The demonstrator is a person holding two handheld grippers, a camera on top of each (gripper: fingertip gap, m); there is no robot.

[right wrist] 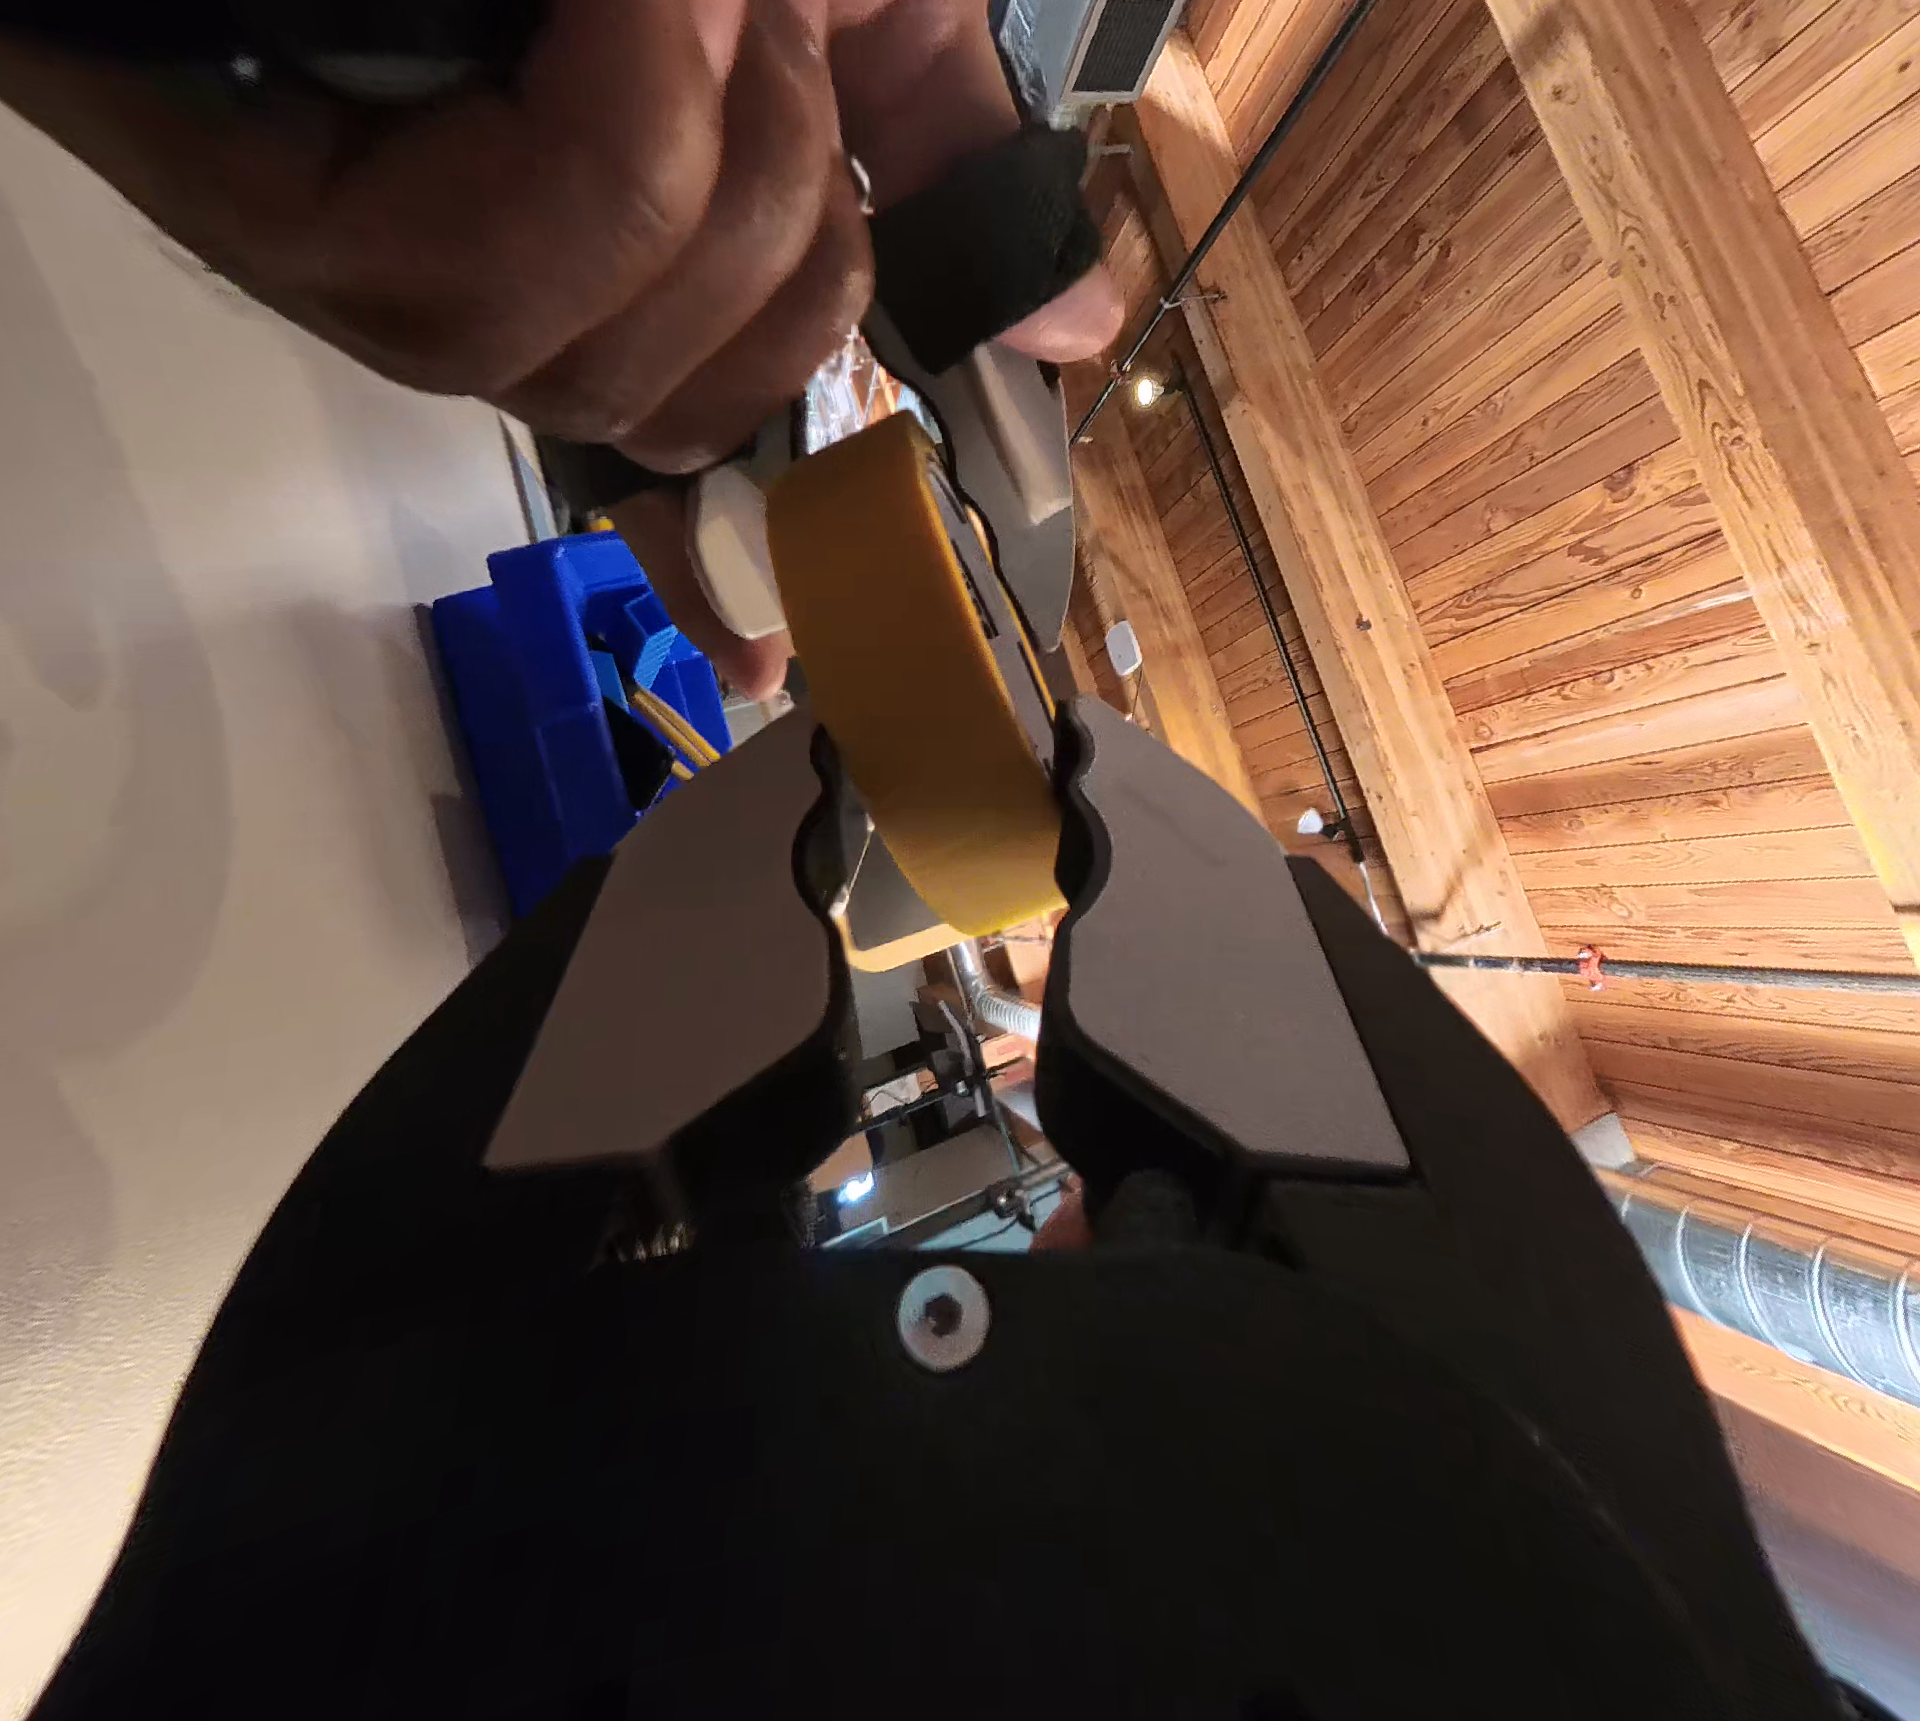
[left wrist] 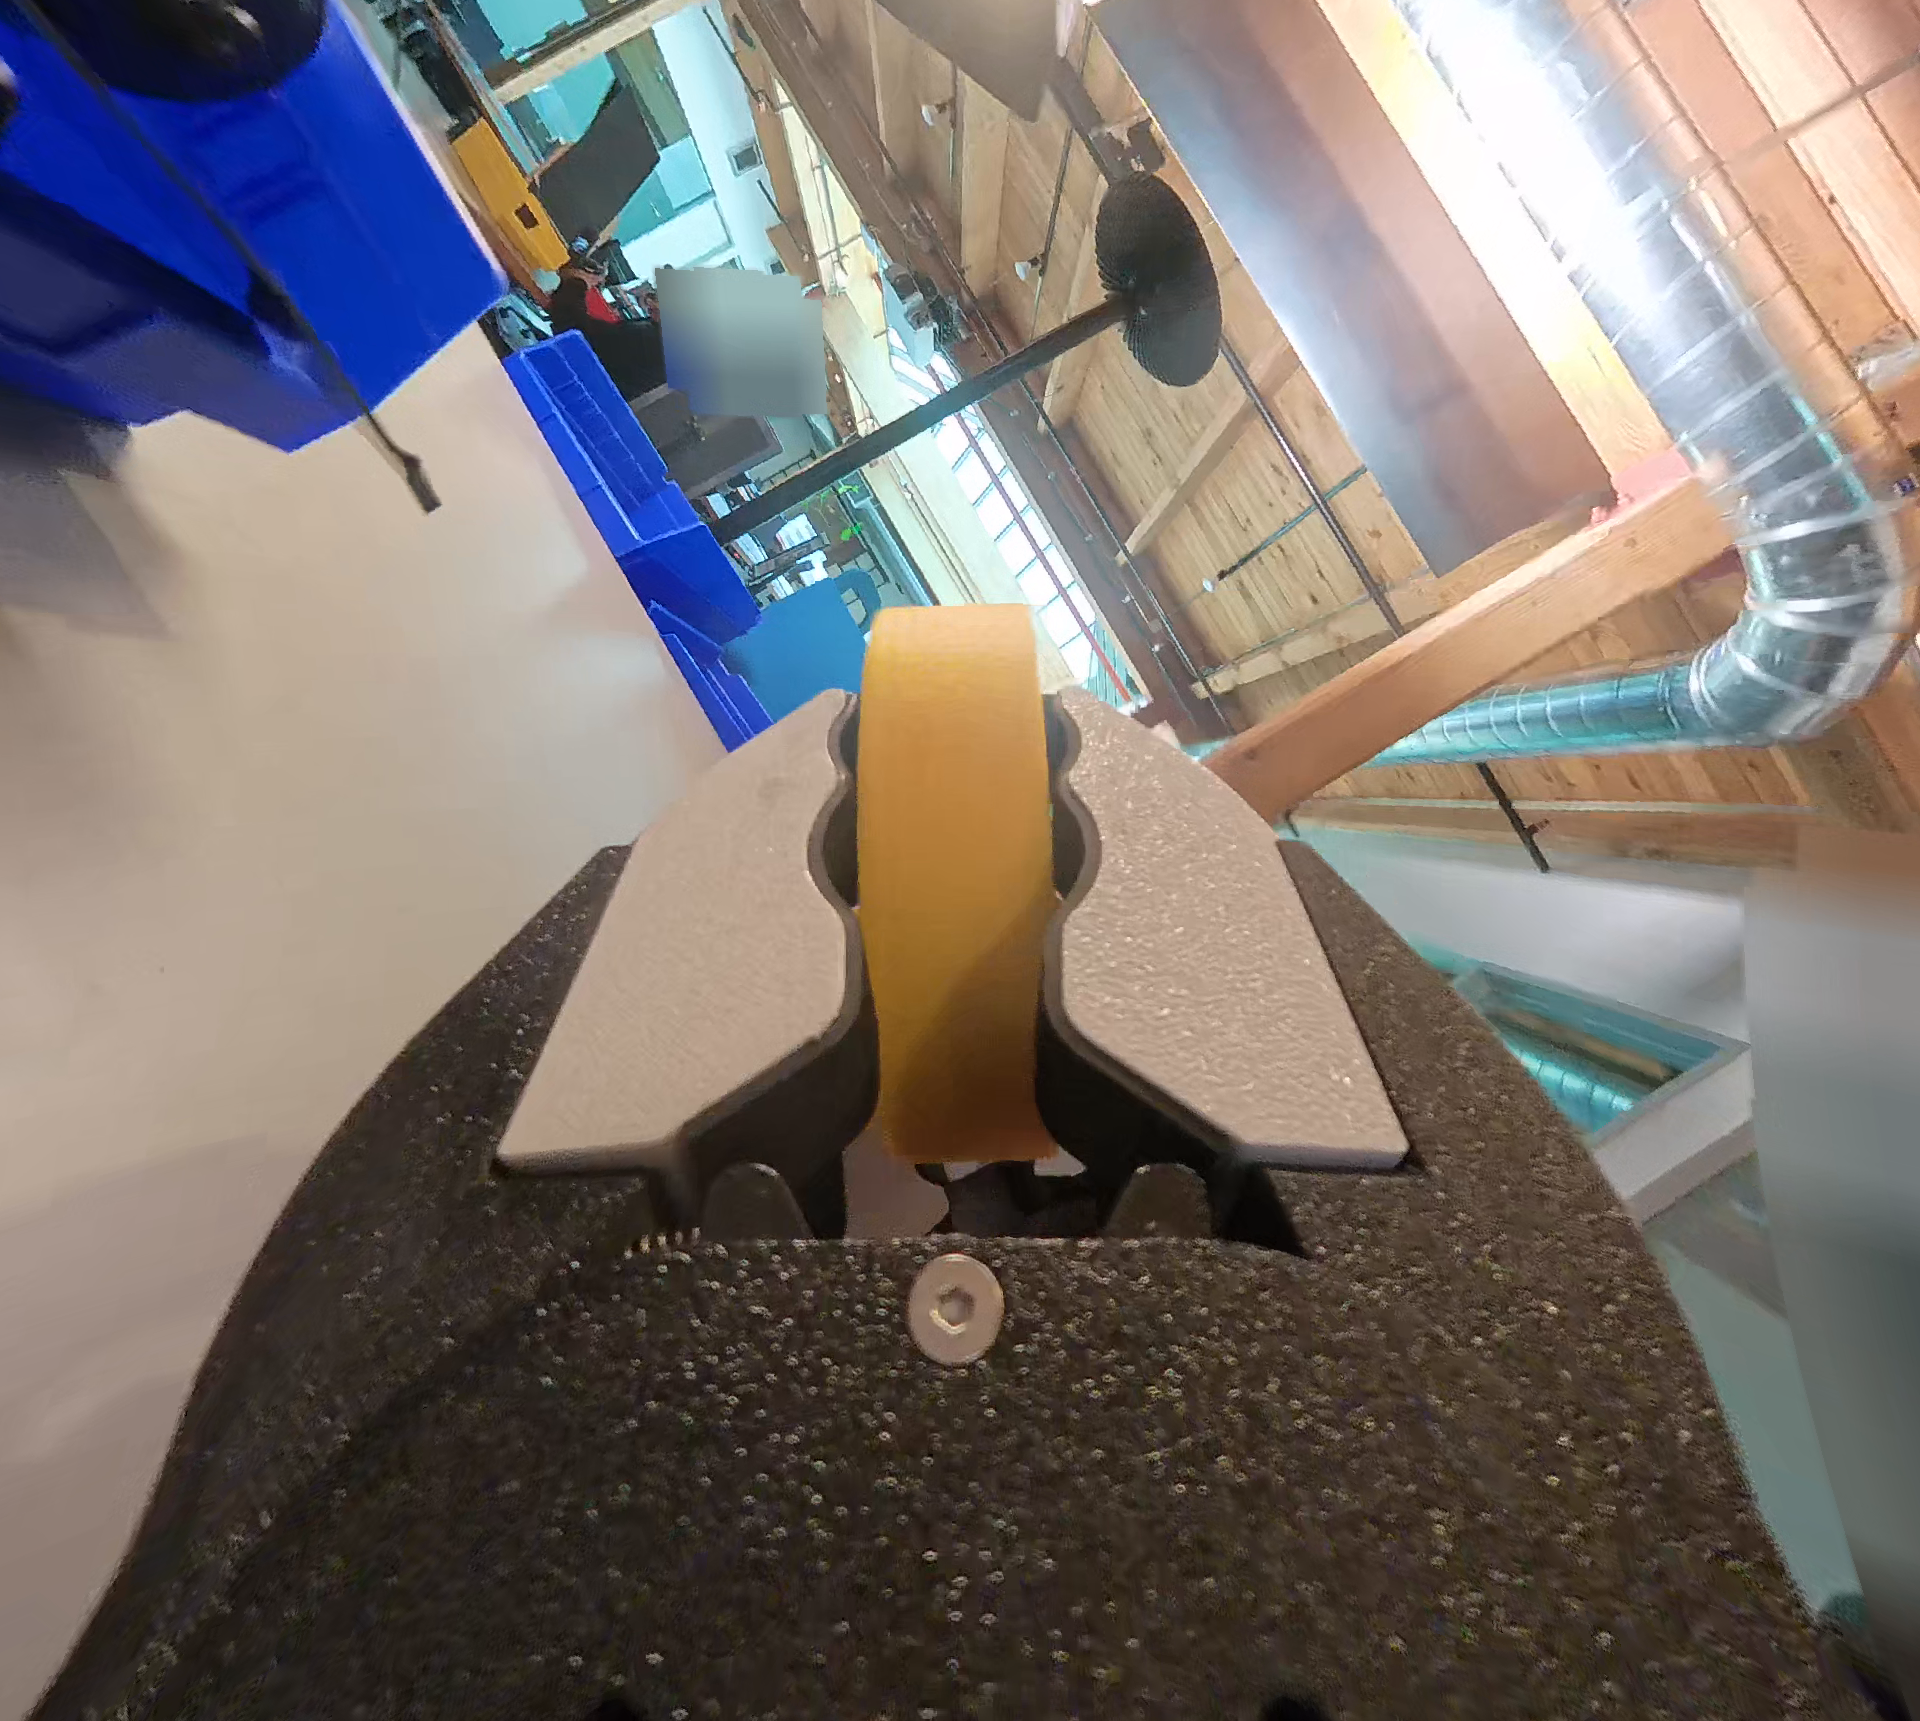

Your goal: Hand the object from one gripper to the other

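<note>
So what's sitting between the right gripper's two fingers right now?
In the right wrist view, the yellow tape roll sits between the right gripper's fingers, one finger touching its side. The left gripper grips its far end.

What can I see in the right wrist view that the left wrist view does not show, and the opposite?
Only the right wrist view shows the person's hand holding the left gripper, and the right gripper open around the roll's near end. Only the left wrist view shows the black stand with a round disc and the row of blue bins. Both show the yellow tape roll, clamped in the left gripper, and the wooden ceiling.
</note>
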